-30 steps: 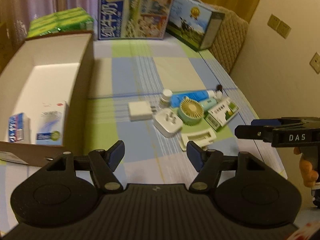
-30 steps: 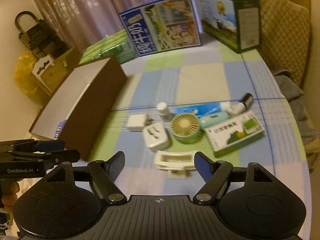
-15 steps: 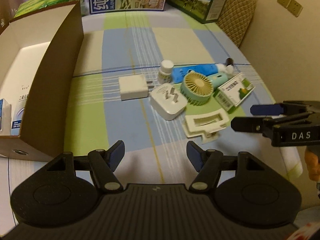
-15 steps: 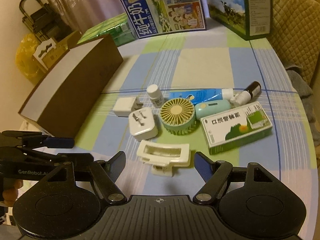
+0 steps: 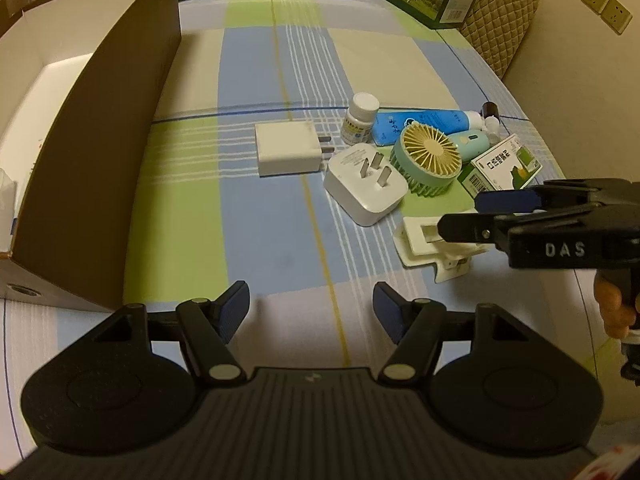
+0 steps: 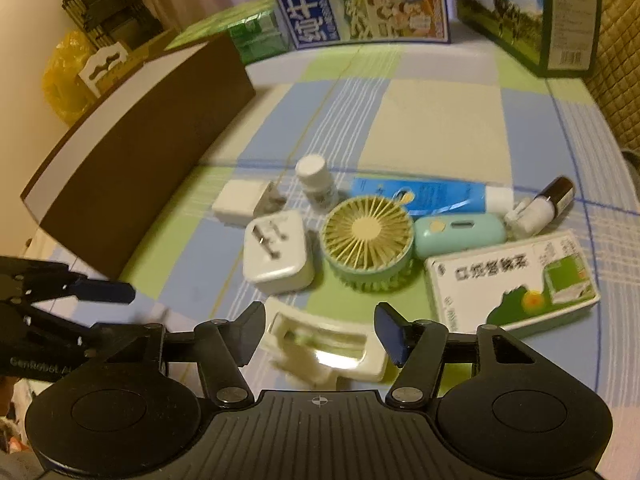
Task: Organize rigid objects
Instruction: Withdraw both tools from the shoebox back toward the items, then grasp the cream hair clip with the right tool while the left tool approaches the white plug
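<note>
A cream plastic clip [image 6: 324, 348] lies on the checked cloth between the fingers of my right gripper [image 6: 320, 332], whose jaws are closing around it; the pads stand just off its ends. From the left wrist view the right gripper [image 5: 460, 212] hangs over the same clip [image 5: 420, 240]. My left gripper [image 5: 311, 312] is open over bare cloth, holding nothing. Beyond the clip lie a white plug adapter [image 5: 366, 186], a white charger [image 5: 288, 148], a pill bottle [image 5: 360, 118], a green fan [image 5: 428, 160], a blue tube [image 5: 424, 124] and a medicine box [image 6: 508, 280].
A brown cardboard box [image 5: 100, 140] with a white inside stands open at the left, with small packets in it. Milk cartons [image 6: 360, 0] and green packs [image 6: 248, 36] line the far edge. A quilted chair back [image 5: 504, 20] and a wall are on the right.
Both grippers came down closer to the cloth. The right one moved over the cream clip and its fingers narrowed around it. The left stayed open.
</note>
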Demonstrator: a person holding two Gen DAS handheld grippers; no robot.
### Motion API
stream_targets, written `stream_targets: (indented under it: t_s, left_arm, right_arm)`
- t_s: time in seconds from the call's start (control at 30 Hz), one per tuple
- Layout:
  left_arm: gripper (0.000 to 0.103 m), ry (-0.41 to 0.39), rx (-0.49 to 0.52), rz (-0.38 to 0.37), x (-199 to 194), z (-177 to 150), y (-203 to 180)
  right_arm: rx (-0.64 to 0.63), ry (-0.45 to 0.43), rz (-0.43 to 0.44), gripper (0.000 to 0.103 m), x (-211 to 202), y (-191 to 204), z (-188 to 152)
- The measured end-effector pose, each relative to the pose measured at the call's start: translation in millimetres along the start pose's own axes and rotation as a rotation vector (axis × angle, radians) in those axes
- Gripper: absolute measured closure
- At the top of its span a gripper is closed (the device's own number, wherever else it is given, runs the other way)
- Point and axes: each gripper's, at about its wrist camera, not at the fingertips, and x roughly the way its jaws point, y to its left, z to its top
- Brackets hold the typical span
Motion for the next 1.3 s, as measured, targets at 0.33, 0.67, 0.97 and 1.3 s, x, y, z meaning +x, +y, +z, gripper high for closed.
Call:
stream_targets:
  t_s: [0.33, 0.67, 0.97, 1.3]
  left_arm:
    - [0.039, 0.028, -0.015, 0.001, 7, -4, 7]
    - [0.039, 0.026, -0.029, 0.008, 10, -1, 12]
    - [0.039, 0.022, -0.040, 0.006, 11, 0, 18]
    - [0.040, 0.001, -0.003, -0.014, 12, 5, 9]
  right_arm:
    - [-0.114, 0.019, 0.011, 0.045, -10, 19, -10]
    - [-0.097, 0.067, 0.077, 0.044, 15, -6, -1]
    - [-0.169, 0.102, 0.055, 0.044, 4, 15, -28]
    - [-0.249, 0.084, -0.057, 0.063, 16, 30, -34]
